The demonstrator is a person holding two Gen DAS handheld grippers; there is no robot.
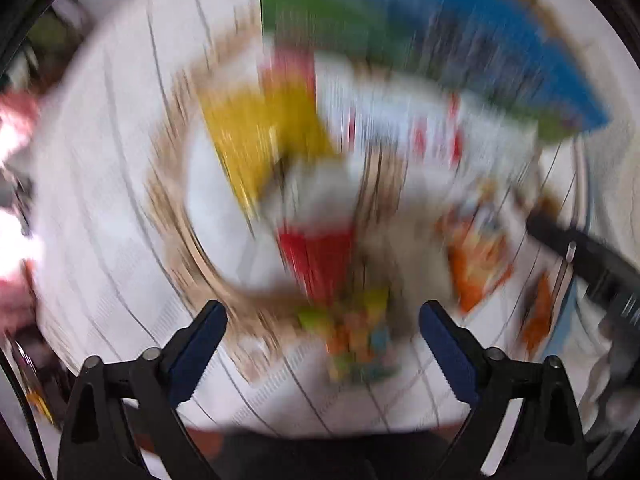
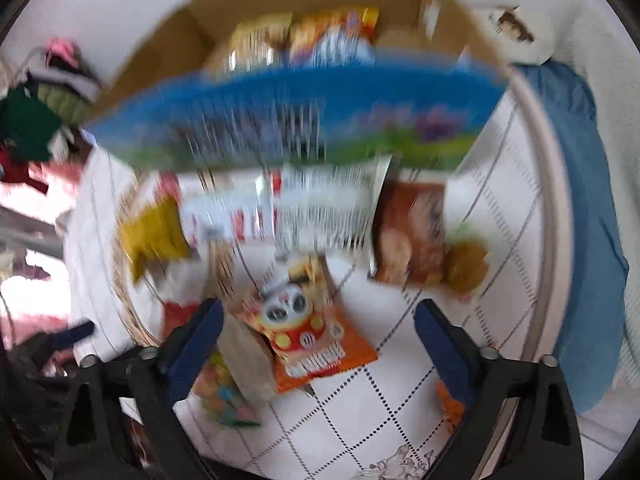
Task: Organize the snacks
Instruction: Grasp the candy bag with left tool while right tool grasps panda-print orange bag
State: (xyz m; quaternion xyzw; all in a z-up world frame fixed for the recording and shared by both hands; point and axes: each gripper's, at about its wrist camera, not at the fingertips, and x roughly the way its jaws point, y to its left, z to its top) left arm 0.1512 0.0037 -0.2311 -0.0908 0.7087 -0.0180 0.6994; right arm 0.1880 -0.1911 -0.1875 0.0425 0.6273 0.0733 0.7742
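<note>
Both views are motion-blurred. Snack packets lie on a white checked tablecloth (image 2: 400, 400). In the right wrist view an orange packet with a cartoon face (image 2: 304, 332) lies between and just beyond my open right gripper (image 2: 316, 320). A long blue and green packet (image 2: 296, 120), a white and red packet (image 2: 280, 212), a yellow packet (image 2: 156, 236) and a brown packet (image 2: 416, 240) lie further off. In the left wrist view my left gripper (image 1: 324, 320) is open and empty above a red and white packet (image 1: 320, 252) and a multicoloured candy packet (image 1: 356, 336).
An open cardboard box (image 2: 160, 40) with several packets inside stands behind the blue packet. A woven round basket rim (image 1: 176, 216) curves around the snacks at left. A blue cloth (image 2: 592, 220) lies at the right table edge. Clothes are piled at far left (image 2: 40, 120).
</note>
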